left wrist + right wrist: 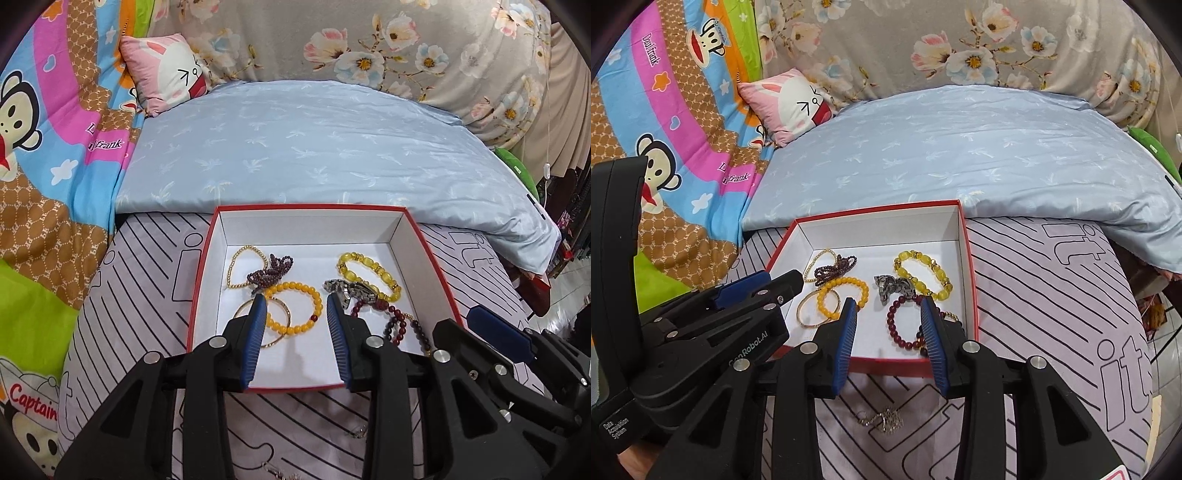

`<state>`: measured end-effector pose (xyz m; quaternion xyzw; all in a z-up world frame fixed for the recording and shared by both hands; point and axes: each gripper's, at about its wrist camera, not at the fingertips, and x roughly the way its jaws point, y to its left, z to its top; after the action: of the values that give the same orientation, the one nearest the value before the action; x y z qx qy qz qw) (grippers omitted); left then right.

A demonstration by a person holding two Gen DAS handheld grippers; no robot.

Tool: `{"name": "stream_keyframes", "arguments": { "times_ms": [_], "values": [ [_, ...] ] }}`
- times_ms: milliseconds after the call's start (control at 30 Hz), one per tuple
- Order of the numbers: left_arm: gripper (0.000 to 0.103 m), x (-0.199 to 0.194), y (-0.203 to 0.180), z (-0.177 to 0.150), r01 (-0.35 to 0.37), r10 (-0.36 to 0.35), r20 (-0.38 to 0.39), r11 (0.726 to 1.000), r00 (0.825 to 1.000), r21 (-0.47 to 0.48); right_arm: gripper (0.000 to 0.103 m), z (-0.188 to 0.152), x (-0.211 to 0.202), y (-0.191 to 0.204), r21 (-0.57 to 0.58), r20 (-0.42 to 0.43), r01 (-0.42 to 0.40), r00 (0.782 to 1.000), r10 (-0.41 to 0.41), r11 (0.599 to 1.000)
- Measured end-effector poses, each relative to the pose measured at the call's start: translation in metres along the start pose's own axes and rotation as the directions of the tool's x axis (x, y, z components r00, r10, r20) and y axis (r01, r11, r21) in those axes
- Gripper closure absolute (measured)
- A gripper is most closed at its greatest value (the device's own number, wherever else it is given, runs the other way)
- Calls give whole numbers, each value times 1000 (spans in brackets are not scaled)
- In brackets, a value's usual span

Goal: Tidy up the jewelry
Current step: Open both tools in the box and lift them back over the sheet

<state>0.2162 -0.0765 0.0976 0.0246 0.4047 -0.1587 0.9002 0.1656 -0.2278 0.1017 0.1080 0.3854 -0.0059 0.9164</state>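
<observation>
Red box (pixel 199 273) with white inside sits on the lilac line-printed sheet (pixel 140 266); the jewelry is mostly in it. Left half: orange bead bracelet (pixel 295 308) overlapping a thin gold bangle (pixel 284 325), with a purple bead strand (pixel 271 273) lying across a fine gold bead bracelet (pixel 243 267) behind them. Right half: yellow chunky bracelet (pixel 367 273) toward the back, silver watch (pixel 345 290) touching its near side, dark red bead bracelet (pixel 397 321) nearest the front-right corner, touching the watch.

One piece outside the box: small silver chain (pixel 882 419) on the sheet just in front of the box's near wall, seen in the right wrist view. Its exact type is hard to make out, maybe a necklace with pendant.

Left gripper (pixel 295 302) hangs over the near half of the box, jaws wide apart, gripping nothing; left tip over the bangle/orange bracelet, right tip by the watch. Right gripper (pixel 888 304) also spread wide and holding nothing, over the front-right part of the box, dark red bracelet between its fingers. Whether either one touches anything, can't tell.

Around: pale blue duvet (pixel 314 147) behind the box, floral grey cover (pixel 369 44) beyond it, pink bunny pillow (pixel 166 72) at back left, monkey-print blanket (pixel 44 129) on the left.
</observation>
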Motion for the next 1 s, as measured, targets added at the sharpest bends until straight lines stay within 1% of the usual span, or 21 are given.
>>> {"name": "stream_keyframes", "arguments": {
  "times_ms": [167, 267, 333, 367, 433, 600, 633, 667, 700, 733, 767, 833, 1000],
  "values": [
    [69, -8, -1, -12, 3, -3, -9, 1000, 1000, -1, 66, -11, -9, 1, -5, -2, 5, 1000, -5, 1000],
    [68, -12, -1, -19, 1, -1, -14, 1000, 1000, 0, 65, -17, -12, 1, 1, -7, 6, 1000, -6, 1000],
    [66, -14, -1, -23, 2, -2, -17, 1000, 1000, -3, 60, -21, -15, 1, 3, -8, 8, 1000, -8, 1000],
    [63, -16, 0, -25, 0, 0, -18, 1000, 1000, -5, 59, -24, -17, 0, 2, -7, 9, 1000, -9, 1000],
    [62, -19, 1, -31, 6, -6, -21, 1000, 1000, -9, 54, -29, -20, -2, 4, -9, 10, 1000, -10, 1000],
    [62, -22, 0, -50, 9, -9, -41, 1000, 999, -4, 51, -44, -22, -3, -9, -27, 19, 999, -19, 1000],
    [60, -22, 0, -55, 8, -9, -47, 1000, 999, -5, 49, -48, -21, -3, -13, -31, 23, 999, -23, 1000],
    [53, -22, 1, -60, 5, -5, -52, 1000, 999, -7, 49, -52, -21, -4, -15, -38, 27, 999, -27, 1000],
    [47, -22, 3, -65, -3, 2, -54, 1000, 999, -9, 49, -56, -19, -5, -15, -45, 29, 999, -30, 999],
    [39, -23, 6, -72, -13, 12, -56, 1000, 998, -13, 48, -61, -18, -7, -14, -53, 33, 998, -33, 999],
    [37, -23, 8, -78, -16, 15, -59, 1000, 998, -15, 48, -63, -17, -8, -13, -60, 34, 998, -35, 999],
    [34, -24, 12, -89, -17, 16, -68, 1000, 998, -19, 47, -72, -13, -12, -9, -80, 36, 996, -37, 999],
    [34, -23, 22, -119, -19, 15, -110, 999, 994, -32, 44, -92, -8, -18, -10, -119, 44, 992, -45, 999]
  ]
}}
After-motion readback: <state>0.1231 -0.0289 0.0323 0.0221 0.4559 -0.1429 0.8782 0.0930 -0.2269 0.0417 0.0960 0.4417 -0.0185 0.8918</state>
